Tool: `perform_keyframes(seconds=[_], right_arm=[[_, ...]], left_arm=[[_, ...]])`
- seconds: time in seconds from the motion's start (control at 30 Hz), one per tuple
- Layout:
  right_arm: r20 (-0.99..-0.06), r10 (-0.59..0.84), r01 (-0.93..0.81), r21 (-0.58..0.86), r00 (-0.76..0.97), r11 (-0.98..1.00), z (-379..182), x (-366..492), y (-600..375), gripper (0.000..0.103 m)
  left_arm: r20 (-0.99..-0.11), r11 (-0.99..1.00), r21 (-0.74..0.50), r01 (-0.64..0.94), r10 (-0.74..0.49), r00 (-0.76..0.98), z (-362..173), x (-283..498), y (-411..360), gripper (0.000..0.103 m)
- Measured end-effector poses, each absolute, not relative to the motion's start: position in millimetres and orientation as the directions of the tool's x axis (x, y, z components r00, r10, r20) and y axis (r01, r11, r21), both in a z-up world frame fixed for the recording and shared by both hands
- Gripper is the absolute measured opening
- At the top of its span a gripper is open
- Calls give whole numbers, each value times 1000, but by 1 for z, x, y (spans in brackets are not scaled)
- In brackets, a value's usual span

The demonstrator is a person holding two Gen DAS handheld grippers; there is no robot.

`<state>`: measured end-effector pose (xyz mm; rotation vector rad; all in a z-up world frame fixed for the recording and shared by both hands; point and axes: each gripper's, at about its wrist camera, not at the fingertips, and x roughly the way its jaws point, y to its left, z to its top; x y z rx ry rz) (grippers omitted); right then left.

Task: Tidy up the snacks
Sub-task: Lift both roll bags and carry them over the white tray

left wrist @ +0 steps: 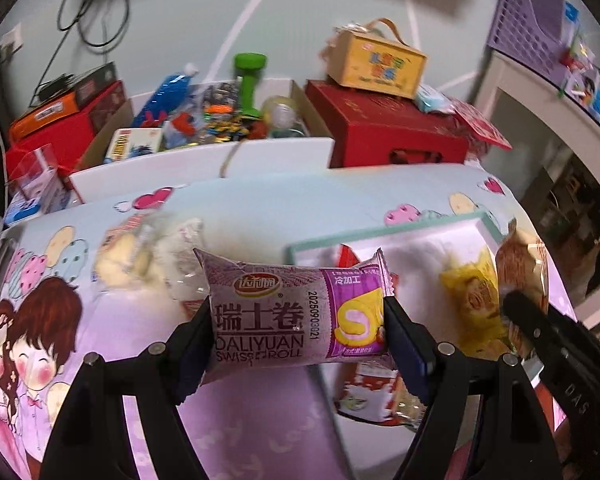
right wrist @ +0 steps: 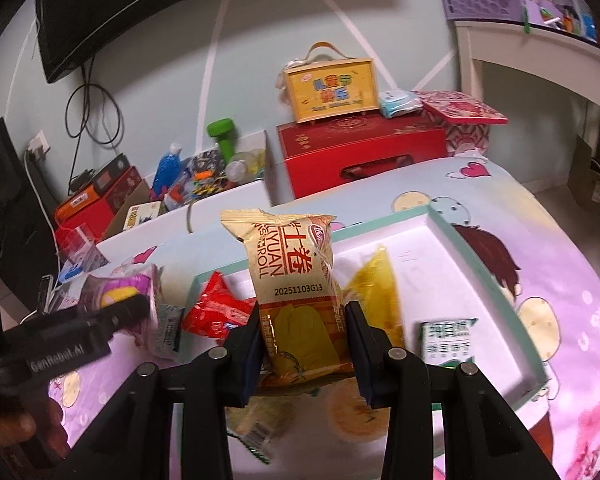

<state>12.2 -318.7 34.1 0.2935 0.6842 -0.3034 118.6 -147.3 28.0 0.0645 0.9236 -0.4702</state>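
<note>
My left gripper point(left wrist: 296, 320) is shut on a purple Swiss roll packet point(left wrist: 284, 312), held lengthwise by its two ends above the cartoon-print cloth. My right gripper point(right wrist: 304, 320) is shut on a golden-orange Swiss roll packet point(right wrist: 292, 276) that stands upright between the pads. Both hang near a white tray with a teal rim point(right wrist: 480, 264). In the tray lie a red packet point(right wrist: 216, 312), a yellow packet point(right wrist: 376, 292) and a green-and-white packet point(right wrist: 448, 340). In the left wrist view the right gripper point(left wrist: 520, 300) and its packet show at the right, over the tray point(left wrist: 380, 236). Clear-wrapped buns point(left wrist: 140, 256) lie on the cloth to the left.
Beyond the cloth-covered table stand a cardboard box of clutter point(left wrist: 204, 120) with a green dumbbell point(left wrist: 250, 80), red boxes point(left wrist: 388, 128) and a yellow carry case point(left wrist: 376, 62). A white shelf unit point(right wrist: 520, 52) rises at the right. Another small packet point(right wrist: 256, 432) lies under my right gripper.
</note>
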Motion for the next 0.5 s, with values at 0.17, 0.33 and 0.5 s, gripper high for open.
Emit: perform_keyframes(seconds=[0.17, 0.33, 0.5], right_arm=[[-653, -218, 418, 166, 725, 893, 35, 1, -342, 41], [-653, -252, 464, 172, 714, 869, 35, -9, -363, 41], [-659, -264, 487, 179, 704, 855, 31, -13, -378, 41]], left_arm=[[-769, 871, -137, 471, -394, 504, 26, 109, -170, 80], [-758, 843, -123, 523, -420, 499, 24, 101, -192, 80], [-749, 818, -96, 567, -435, 500, 18, 95, -209, 80]])
